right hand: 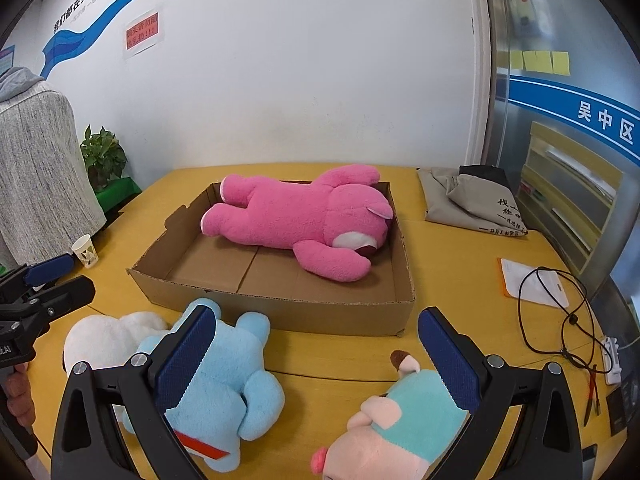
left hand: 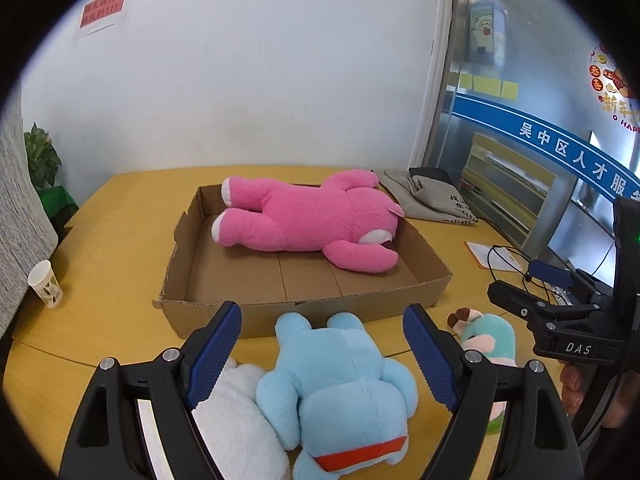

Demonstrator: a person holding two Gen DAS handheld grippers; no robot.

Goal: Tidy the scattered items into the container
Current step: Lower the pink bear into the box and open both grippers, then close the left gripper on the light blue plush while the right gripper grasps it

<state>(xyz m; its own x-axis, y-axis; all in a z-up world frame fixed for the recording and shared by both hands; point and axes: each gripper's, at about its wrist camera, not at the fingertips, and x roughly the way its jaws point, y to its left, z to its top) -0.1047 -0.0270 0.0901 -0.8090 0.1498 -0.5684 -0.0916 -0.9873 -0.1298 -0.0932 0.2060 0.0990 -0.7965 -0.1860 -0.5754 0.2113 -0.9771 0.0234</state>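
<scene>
The left tongs gape wide and hold nothing, over the light blue plush low in the left view; beside them the right tongs, lettered "DAS" on the body, stand equally wide and empty, the teal-and-pink plush at lower right. A white plush touches the blue one. Mid-frame sits the cardboard box with the pink bear inside. Farther off on the worktop: a paper cup, a grey bag.
</scene>
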